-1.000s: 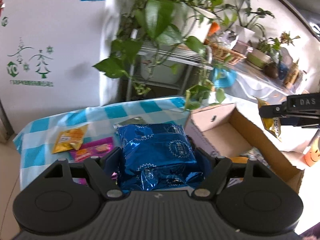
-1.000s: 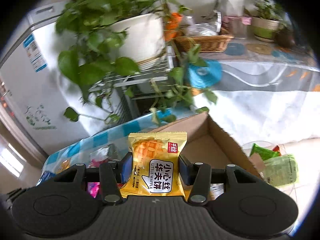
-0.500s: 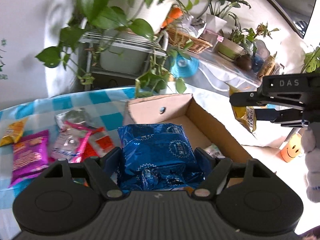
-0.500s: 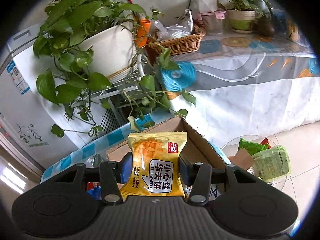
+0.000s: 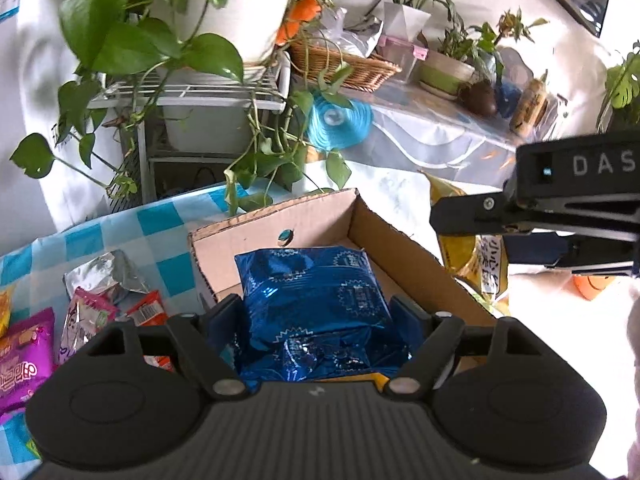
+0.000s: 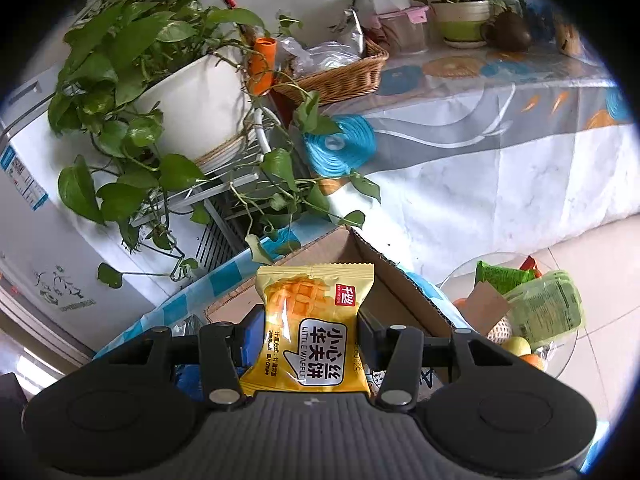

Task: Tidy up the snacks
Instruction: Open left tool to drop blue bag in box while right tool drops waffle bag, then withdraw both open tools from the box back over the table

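Observation:
My left gripper [image 5: 316,304] carries a shiny blue snack packet [image 5: 312,292] between its pads, hanging over the open cardboard box [image 5: 320,216]. Its jaws are opening, with the packet still between them. The right gripper [image 6: 310,320] is shut on a yellow waffle packet [image 6: 316,312] and hovers by the box's right wall [image 6: 400,292]. In the left wrist view the right gripper [image 5: 472,220] reaches in from the right, the waffle packet [image 5: 472,256] hanging below it.
Loose snacks lie on the blue checked cloth [image 5: 160,220] left of the box: a purple packet [image 5: 24,356] and a silver one [image 5: 104,272]. A trailing plant [image 5: 224,20] on a white rack stands behind. A round glass table [image 6: 540,308] with fruit and green packets stands at the right.
My left gripper has carried the blue packet rightward, from over the checked cloth to over the box. The right gripper shifted slightly and rolled, still holding the waffle packet.

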Action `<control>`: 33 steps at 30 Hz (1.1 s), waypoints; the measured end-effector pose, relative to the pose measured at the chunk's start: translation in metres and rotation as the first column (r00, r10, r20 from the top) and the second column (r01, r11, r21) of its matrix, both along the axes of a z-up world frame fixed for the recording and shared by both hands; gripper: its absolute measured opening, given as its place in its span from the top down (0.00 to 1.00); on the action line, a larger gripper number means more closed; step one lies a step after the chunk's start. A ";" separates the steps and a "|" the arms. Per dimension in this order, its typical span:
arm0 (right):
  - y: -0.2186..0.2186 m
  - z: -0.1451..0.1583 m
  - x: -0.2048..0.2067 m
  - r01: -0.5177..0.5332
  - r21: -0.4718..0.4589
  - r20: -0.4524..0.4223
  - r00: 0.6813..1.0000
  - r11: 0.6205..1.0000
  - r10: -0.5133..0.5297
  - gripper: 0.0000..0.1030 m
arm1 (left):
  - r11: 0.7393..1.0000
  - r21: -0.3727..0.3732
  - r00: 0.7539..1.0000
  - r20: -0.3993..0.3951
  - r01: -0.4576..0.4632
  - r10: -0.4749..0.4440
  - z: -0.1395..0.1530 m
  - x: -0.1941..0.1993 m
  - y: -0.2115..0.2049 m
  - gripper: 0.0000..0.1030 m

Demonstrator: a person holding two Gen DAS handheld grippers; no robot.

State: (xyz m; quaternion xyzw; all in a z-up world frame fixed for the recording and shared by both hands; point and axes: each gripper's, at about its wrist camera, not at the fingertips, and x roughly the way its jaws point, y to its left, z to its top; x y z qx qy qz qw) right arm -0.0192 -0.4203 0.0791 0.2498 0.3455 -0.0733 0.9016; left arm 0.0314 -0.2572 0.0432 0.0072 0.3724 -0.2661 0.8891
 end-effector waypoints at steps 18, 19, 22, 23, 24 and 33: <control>-0.002 0.005 -0.002 0.028 0.025 0.040 0.999 0.999 -0.029 0.39 | 0.997 0.081 0.994 0.109 0.013 -0.022 0.023 -0.017 0.006 0.01; -0.002 0.006 -0.002 0.029 0.024 0.041 0.999 0.999 -0.030 0.39 | 0.996 0.091 0.992 0.121 0.020 -0.031 0.025 -0.019 0.007 0.01; 0.000 0.006 -0.001 0.024 0.024 0.044 0.999 0.999 -0.026 0.39 | 0.991 0.125 0.991 0.126 0.037 -0.053 0.029 -0.021 0.010 0.01; 0.001 0.005 0.000 0.021 0.025 0.044 0.999 0.999 -0.022 0.39 | 0.990 0.138 0.990 0.128 0.039 -0.057 0.029 -0.021 0.012 0.01; 0.002 0.005 0.000 0.018 0.023 0.044 0.999 1.000 -0.019 0.39 | 0.988 0.148 0.990 0.131 0.039 -0.058 0.030 -0.021 0.014 0.01; 0.016 0.005 0.007 -0.017 -0.005 0.039 0.999 1.000 0.017 0.38 | 0.975 0.222 0.995 0.101 -0.008 -0.015 0.027 -0.013 0.047 0.01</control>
